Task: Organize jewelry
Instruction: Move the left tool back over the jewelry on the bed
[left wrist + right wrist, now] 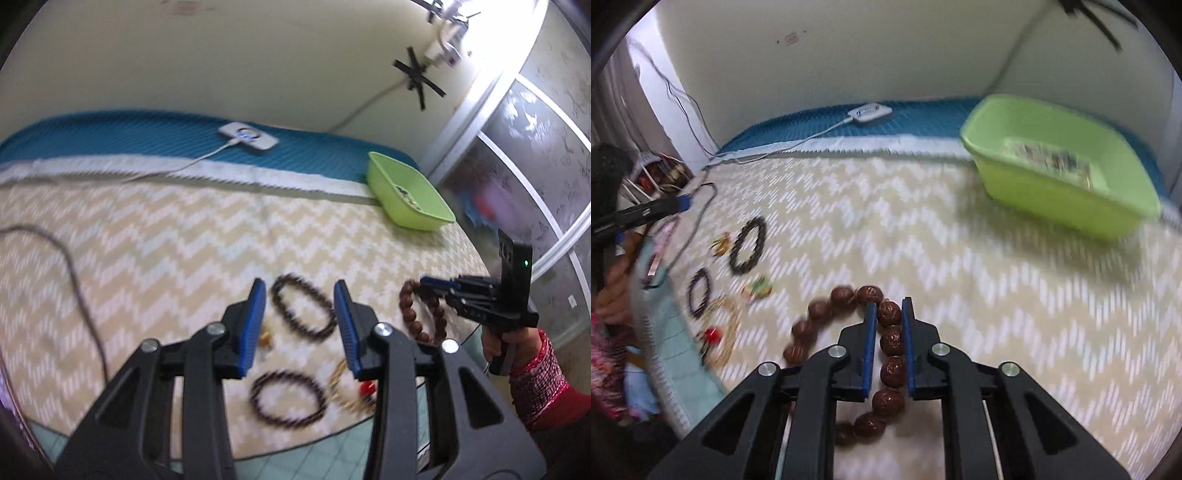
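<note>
- Dangling from the right gripper is a bracelet of big brown carved beads; its blue pads are closed on one stretch of the strand, while the rest of the loop hangs free to the side and below. A pinch on round beads looks to me like a slippery hold, so a quick swing could roll a bead out and drop the whole string on the zigzag bedspread.
- The green tub, with some jewelry already in its bottom, sits well off toward the far corner of the bed. If that is the goal, the hanging loop could catch on the tub's near rim and flip outside.
- The left gripper holds nothing, its jaws partly apart, hovering over a dark beaded bracelet lying flat on the spread. Coming down like that, I'd worry a finger lands on the beads and shoves the ring away.
- Close by lie a second dark bracelet, a gold bangle with a red charm, and a small amber piece. Crowded like this, one grab might drag a neighbour along.
- Both views are smeared, so aim may be off.
</note>
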`<state>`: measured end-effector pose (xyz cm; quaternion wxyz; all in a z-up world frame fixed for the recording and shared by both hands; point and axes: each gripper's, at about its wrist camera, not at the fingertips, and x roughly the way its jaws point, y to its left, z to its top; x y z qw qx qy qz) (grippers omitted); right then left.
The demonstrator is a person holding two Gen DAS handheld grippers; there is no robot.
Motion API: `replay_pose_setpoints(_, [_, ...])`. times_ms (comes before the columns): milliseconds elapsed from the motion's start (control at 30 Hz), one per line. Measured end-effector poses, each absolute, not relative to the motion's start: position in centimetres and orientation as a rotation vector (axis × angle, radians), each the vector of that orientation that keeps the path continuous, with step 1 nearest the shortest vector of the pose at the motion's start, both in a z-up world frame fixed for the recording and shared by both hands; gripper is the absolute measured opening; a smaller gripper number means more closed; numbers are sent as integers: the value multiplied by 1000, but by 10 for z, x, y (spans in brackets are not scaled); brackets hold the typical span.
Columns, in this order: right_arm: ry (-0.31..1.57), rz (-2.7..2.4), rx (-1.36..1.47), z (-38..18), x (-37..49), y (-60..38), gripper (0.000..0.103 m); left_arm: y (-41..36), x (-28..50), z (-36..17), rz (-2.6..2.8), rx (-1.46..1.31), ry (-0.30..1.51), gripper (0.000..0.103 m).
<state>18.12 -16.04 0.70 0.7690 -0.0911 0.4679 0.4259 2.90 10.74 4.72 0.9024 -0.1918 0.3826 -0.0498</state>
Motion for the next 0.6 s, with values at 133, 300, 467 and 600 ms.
replay_pose_setpoints(133, [956, 880, -115, 21, 191, -147, 0, 115, 5, 42, -108, -424, 771, 36])
replay_pose_setpoints(300, [883, 1007, -85, 47, 166, -142, 42, 85, -18, 40, -195, -384, 757, 36])
replay_pose_setpoints(467, [907, 1079, -153, 36, 140, -122, 22, 30, -28, 33, -305, -271, 776, 37])
replay_pose_setpoints(600, [939, 1118, -185, 24, 128, -112, 10, 14, -18, 18, -313, -265, 816, 44])
